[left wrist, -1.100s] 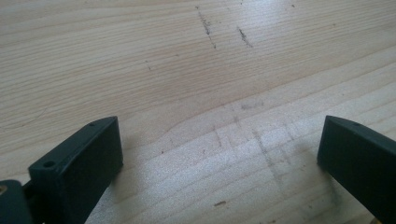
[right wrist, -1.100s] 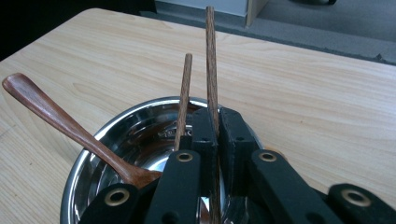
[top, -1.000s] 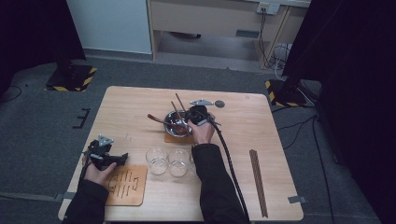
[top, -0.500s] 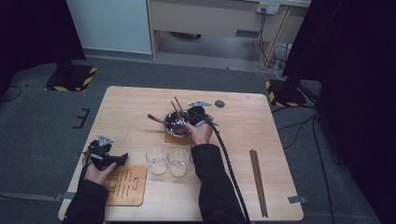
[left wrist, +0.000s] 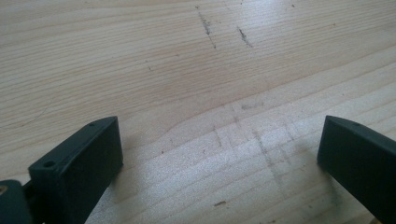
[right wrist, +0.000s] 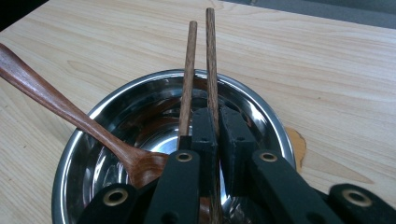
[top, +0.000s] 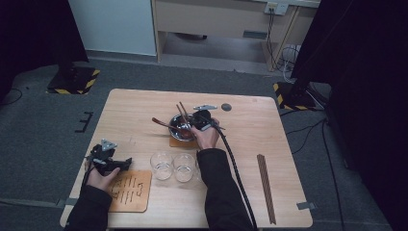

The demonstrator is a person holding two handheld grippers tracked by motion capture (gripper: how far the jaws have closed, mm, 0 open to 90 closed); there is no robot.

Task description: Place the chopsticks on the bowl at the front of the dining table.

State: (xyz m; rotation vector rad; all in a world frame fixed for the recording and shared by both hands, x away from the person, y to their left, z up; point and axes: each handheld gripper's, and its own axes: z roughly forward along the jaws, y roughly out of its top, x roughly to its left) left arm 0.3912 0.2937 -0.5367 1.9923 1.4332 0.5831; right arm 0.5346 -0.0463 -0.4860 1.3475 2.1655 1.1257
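Since a second ago the right claw has drifted slightly leftward over the steel bowl, carrying the chopsticks with it; the left claw has stayed where it was.

The right claw is pinching one chopstick between its pressed-together jaws, just above the bowl's floor. The second chopstick lies just left of those jaws, outside the grip, its tip leaning over the far rim. Only one stick looks caught, likely because the pair sat slightly apart, so the loose one rests on the bowl rather than in the grip. A wooden spoon sits to the left of the claw, its scoop in the bowl right beside the jaws and its handle propped over the left rim; the bowl's wall keeps it tilted. The bowl stands on a coaster, whose edge shows to the claw's right.

The left claw rests on bare tabletop, jaws spread wide with nothing between them, apparently parked out of the way while the right one works.

Counted: one bowl, one spoon, two chopsticks in the bowl, a further pair of chopsticks lying well to the right claw's near side, two glasses between the claws, and one wooden board just beside the left claw.
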